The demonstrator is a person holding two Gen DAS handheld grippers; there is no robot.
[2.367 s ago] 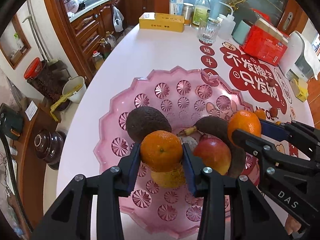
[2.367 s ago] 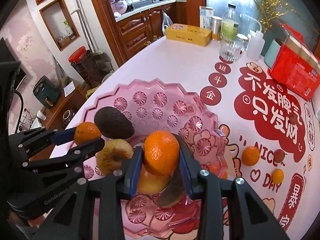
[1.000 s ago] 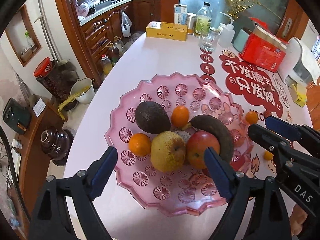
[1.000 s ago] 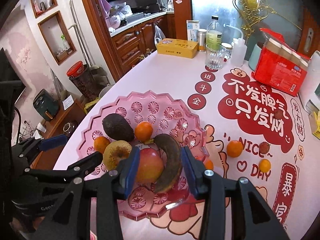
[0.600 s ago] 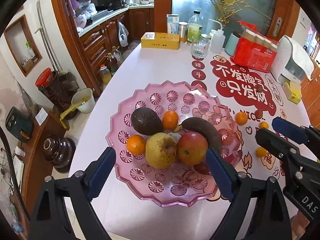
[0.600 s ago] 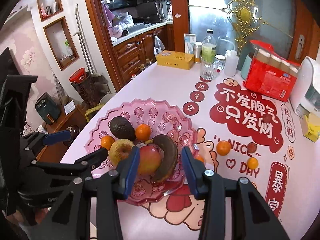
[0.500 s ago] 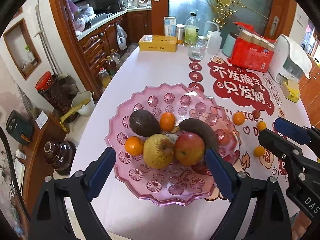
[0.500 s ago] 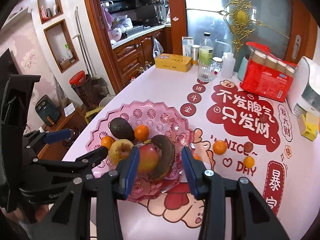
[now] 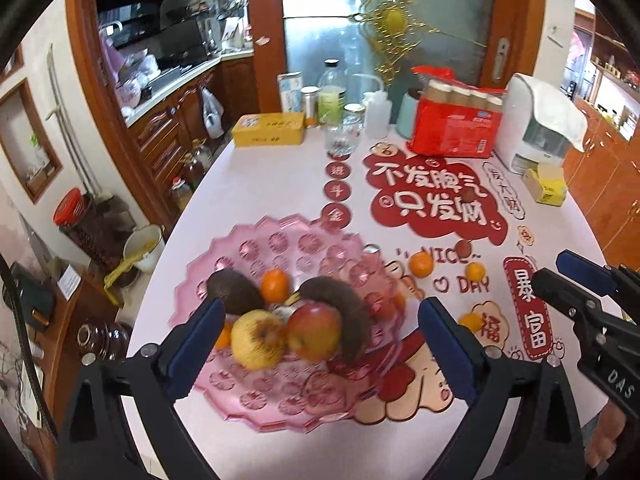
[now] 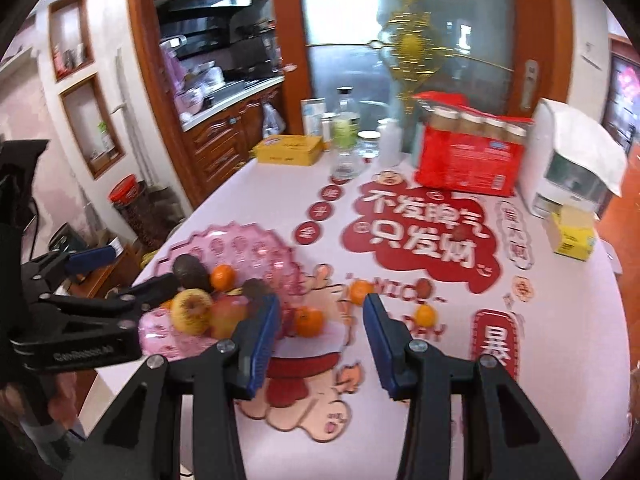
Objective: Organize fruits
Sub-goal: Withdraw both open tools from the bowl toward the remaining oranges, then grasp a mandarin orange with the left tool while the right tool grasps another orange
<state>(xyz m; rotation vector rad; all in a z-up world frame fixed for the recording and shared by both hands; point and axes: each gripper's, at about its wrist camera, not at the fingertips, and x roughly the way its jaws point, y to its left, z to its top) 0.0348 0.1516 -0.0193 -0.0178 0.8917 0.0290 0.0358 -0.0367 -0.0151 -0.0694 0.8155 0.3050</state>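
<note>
Fruits (image 9: 288, 324) fill pink tray (image 9: 320, 404); left claw (image 9: 316, 344) opening, empty.

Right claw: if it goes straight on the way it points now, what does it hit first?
Probably bare table or its red sticker. The right claw holds nothing, and the nearest fruit, an orange, sits just left of the gap beside the pink tray. Depth is unclear.

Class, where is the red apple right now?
In the left wrist view, the red apple sits in the pink tray, between the yellow pear and the dark banana.
</note>
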